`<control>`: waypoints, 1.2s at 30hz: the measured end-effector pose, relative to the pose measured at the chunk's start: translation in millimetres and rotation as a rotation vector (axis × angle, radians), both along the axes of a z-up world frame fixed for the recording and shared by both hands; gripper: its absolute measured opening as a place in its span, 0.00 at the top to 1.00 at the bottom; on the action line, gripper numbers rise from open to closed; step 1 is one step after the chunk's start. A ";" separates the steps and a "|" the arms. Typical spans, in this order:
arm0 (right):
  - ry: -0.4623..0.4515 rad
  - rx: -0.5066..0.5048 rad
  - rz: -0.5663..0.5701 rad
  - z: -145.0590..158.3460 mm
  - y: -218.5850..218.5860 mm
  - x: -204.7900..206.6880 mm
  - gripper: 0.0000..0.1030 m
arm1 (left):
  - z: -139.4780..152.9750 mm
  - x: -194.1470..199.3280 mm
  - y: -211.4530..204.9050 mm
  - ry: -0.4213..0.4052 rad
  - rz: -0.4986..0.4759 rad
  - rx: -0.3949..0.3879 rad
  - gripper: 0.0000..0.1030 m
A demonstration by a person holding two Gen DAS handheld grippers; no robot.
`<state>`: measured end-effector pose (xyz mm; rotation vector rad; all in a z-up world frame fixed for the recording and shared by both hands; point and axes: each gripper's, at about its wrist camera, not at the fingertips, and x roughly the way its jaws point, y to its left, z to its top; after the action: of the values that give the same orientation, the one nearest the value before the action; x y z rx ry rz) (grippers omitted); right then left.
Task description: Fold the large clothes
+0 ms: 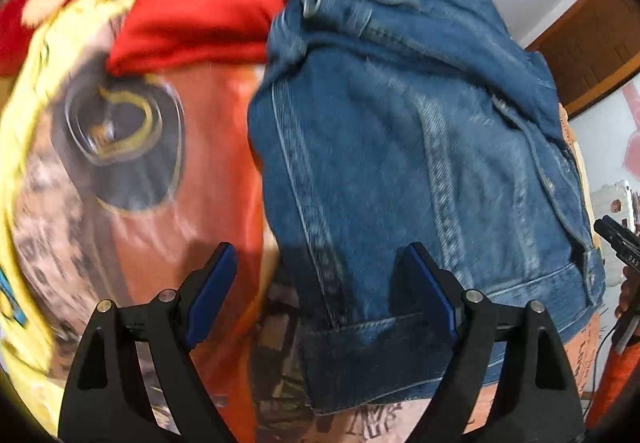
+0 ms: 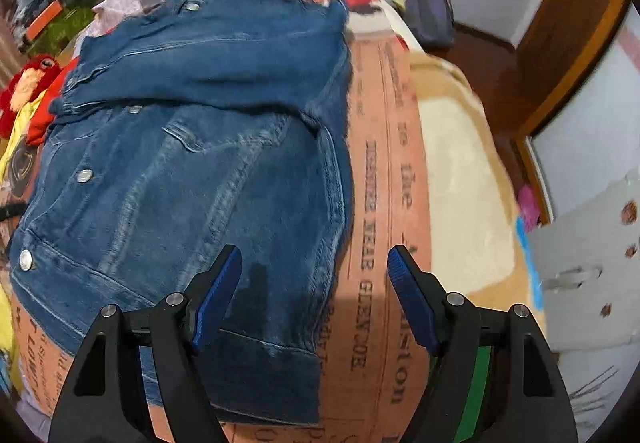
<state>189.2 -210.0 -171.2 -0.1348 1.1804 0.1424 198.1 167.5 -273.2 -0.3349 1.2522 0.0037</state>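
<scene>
A blue denim jacket (image 1: 420, 147) lies partly folded on a printed bedspread (image 1: 172, 243); it also shows in the right wrist view (image 2: 208, 163) with its metal buttons and a sleeve laid across the top. My left gripper (image 1: 320, 267) is open and empty, just above the jacket's near left hem corner. My right gripper (image 2: 314, 267) is open and empty, above the jacket's near right hem edge, with one fingertip over denim and the other over the bedspread (image 2: 380, 203).
A red garment (image 1: 200, 11) lies beyond the jacket on the left. A red plush toy (image 2: 28, 87) sits at the bed's far left. A cream blanket (image 2: 456, 183) lies to the right. A wooden door frame (image 2: 560, 55) stands at right.
</scene>
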 end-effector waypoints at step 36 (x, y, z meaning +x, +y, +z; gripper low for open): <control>-0.117 0.364 0.026 19.0 -2.9 12.5 0.89 | 22.8 -23.2 -9.0 -0.030 -0.102 -0.010 0.78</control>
<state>201.7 -212.9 -152.2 0.1602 1.0189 0.3652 174.9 158.5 -250.4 -0.2785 1.2386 -0.0942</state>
